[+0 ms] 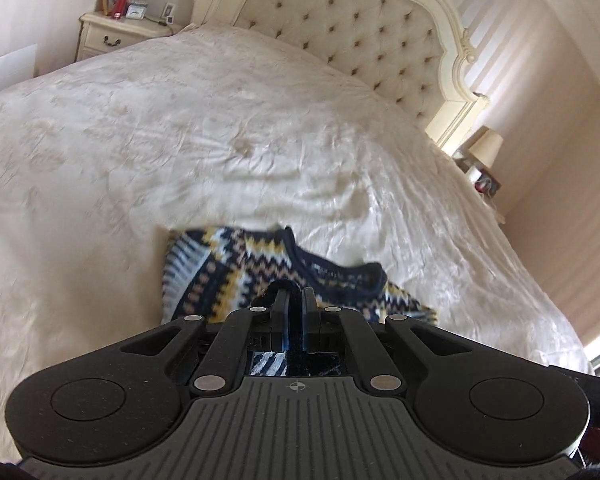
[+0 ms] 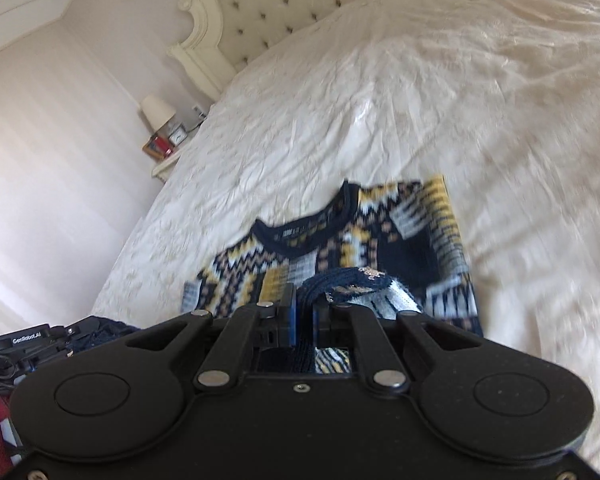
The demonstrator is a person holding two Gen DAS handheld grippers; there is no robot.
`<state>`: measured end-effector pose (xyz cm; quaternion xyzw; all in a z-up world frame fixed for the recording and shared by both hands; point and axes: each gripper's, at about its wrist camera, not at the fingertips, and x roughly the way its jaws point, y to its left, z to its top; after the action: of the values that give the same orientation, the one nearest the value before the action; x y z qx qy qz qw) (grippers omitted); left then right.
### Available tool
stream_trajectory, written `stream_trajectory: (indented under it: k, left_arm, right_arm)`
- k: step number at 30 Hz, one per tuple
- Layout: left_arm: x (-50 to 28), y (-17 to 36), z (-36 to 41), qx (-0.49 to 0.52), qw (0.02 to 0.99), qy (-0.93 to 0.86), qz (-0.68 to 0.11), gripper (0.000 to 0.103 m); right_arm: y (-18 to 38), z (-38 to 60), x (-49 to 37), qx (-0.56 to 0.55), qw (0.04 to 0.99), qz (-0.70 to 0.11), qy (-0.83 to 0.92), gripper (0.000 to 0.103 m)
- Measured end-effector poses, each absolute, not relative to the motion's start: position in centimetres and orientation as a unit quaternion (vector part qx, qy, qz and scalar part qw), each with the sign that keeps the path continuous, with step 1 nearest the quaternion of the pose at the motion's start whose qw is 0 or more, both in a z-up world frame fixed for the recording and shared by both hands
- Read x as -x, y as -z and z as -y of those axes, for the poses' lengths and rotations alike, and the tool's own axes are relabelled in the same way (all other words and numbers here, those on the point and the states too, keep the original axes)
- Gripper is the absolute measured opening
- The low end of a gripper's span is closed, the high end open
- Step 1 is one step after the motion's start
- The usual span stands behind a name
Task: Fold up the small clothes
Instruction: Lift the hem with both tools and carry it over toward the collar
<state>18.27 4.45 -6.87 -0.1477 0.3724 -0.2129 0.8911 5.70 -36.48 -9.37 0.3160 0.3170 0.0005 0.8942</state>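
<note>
Sweater hem between both grippers' closed fingers.

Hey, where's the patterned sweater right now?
The patterned sweater lies on the cream bedspread near the foot of the bed, neckline toward the tufted headboard, with both grippers closed on its near edge.

Sweater: chunky knit wool, matt, zigzag-patterned. Bedspread: cream cloth, crinkled, faint sheen. Headboard: tufted fabric, buttoned, in a carved painted frame. Left tongs and right tongs: matt black plastic, speckled, with shiny metal pivots.
</note>
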Motion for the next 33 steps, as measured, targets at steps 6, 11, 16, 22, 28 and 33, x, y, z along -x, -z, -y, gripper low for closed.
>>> stream_trajectory:
  k: [6,11,16,22,28,33]
  left_arm:
    - [-23.2,8.0,-3.4,0.15,0.884,0.224,-0.381,0.005]
    - [-26.3,9.4,-2.3,0.137,0.882,0.219,-0.394,0.005]
    - [-28.9,11.8,-1.3,0.13,0.879,0.191,-0.417,0.005]
    - [-31.2,13.9,-0.2,0.111,0.876,0.151,-0.445,0.006]
    - [-33.7,15.4,0.3,0.096,0.874,0.108,-0.463,0.008]
    - [-35.5,16.0,0.1,0.08,0.873,0.09,-0.472,0.009]
  right_arm:
    - [9.7,37.3,-10.1,-0.325,0.893,-0.308,0.035,0.014]
    - [11.1,38.1,-13.6,-0.328,0.888,-0.318,0.054,0.014]
    - [12.8,39.1,-17.0,-0.332,0.877,-0.341,0.064,0.014]
    - [14.8,40.1,-20.7,-0.326,0.865,-0.377,0.055,0.014]
    - [16.8,41.0,-23.5,-0.324,0.854,-0.404,0.051,0.018]
    - [19.2,41.8,-24.6,-0.338,0.84,-0.42,0.057,0.02]
